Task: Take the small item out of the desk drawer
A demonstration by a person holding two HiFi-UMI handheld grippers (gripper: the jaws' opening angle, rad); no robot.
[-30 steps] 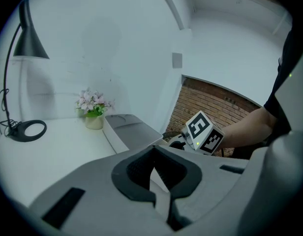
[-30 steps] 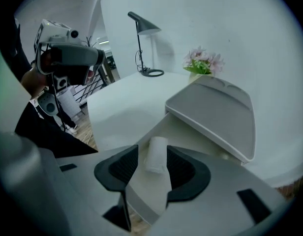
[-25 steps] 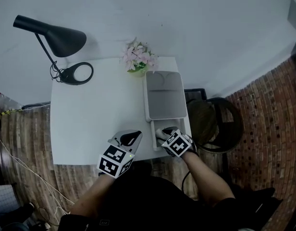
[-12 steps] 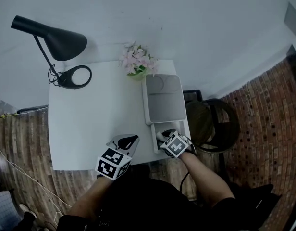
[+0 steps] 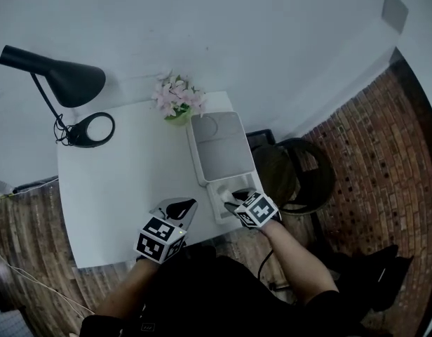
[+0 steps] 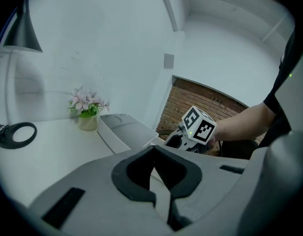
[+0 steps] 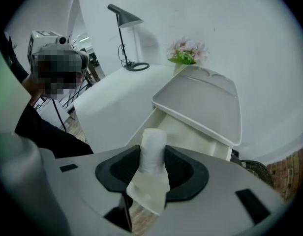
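The white drawer (image 5: pixel 217 209) of the desk organiser (image 5: pixel 219 149) stands pulled out at the desk's right front corner. A small white roll (image 7: pixel 154 149) stands upright in it. My right gripper (image 5: pixel 231 198) reaches into the drawer from the front, and its jaws are closing with the roll in the gap between them (image 7: pixel 152 170). I cannot make out the pads pressing on it. My left gripper (image 5: pixel 185 206) hovers at the desk's front edge, left of the drawer. Its jaws are shut with nothing in them (image 6: pixel 154 173).
On the white desk (image 5: pixel 125 181) a black lamp (image 5: pixel 55 76) stands at the back left. A pot of pink flowers (image 5: pixel 175 97) is behind the organiser. A dark round chair (image 5: pixel 300 174) sits right of the desk on the brick-pattern floor.
The head camera has swung, so the desk sits further left in the view. My right gripper has stayed at the drawer mouth, and the left gripper has held its place at the front edge.
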